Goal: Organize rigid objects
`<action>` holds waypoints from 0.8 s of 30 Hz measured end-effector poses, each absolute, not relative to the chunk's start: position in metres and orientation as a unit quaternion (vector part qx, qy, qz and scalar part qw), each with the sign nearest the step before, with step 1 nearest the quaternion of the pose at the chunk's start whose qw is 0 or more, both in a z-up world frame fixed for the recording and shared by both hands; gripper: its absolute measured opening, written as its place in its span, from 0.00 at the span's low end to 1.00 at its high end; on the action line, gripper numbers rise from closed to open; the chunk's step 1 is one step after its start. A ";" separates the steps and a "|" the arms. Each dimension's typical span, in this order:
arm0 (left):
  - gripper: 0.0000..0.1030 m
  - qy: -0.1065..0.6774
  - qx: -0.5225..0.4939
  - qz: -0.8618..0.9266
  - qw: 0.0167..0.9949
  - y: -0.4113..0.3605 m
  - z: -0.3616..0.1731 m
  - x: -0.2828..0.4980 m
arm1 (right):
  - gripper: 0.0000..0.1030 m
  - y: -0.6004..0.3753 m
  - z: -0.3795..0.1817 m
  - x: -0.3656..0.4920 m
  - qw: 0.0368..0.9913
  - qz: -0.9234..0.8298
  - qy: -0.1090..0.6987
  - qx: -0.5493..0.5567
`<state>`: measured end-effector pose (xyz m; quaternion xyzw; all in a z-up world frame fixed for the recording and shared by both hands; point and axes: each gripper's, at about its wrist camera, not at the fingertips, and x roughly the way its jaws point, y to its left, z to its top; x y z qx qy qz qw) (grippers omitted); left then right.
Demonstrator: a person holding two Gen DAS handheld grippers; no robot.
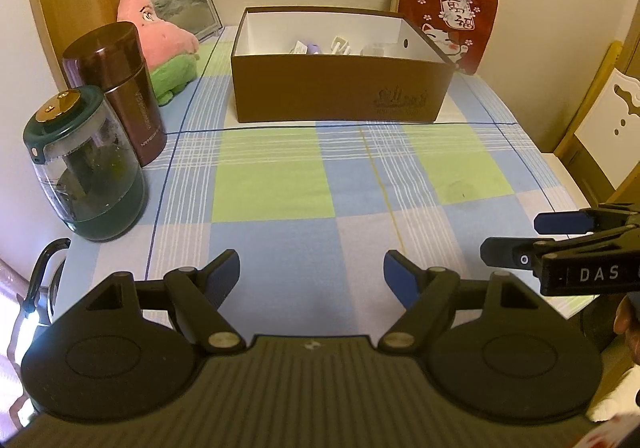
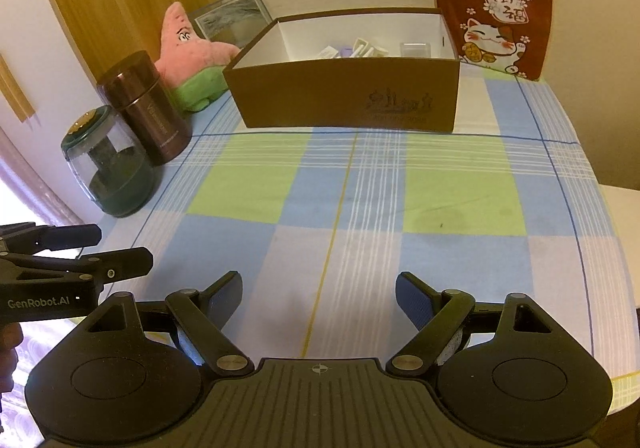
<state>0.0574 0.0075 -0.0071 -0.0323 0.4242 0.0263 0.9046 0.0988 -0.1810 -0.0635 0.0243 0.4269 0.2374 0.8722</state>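
A brown open box (image 1: 336, 87) stands at the back of the checked tablecloth, also in the right wrist view (image 2: 344, 95). Several small white, purple and clear items (image 2: 372, 49) lie inside it, dimly seen in the left wrist view (image 1: 340, 47). My left gripper (image 1: 312, 272) is open and empty, low over the near part of the cloth; it shows from the side in the right wrist view (image 2: 124, 248). My right gripper (image 2: 319, 294) is open and empty beside it; it enters the left wrist view from the right (image 1: 508, 238).
At the left stand a green-lidded clear jar (image 1: 86, 163), a dark red canister (image 1: 120, 87), a pink star plush (image 1: 160, 35) and a framed picture (image 1: 188, 5). A red lucky-cat cushion (image 1: 448, 23) leans behind the box. A wooden chair (image 1: 612, 119) stands at the right.
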 end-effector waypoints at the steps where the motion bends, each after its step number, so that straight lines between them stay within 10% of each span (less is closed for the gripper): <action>1: 0.74 0.424 -0.033 0.026 0.905 0.008 -0.007 0.057 | 0.79 -0.181 -0.064 0.099 0.872 0.237 0.427 0.024; 24: 0.74 0.425 -0.028 0.021 0.905 0.000 -0.007 0.062 | 0.79 -0.192 -0.064 0.099 0.872 0.232 0.430 0.027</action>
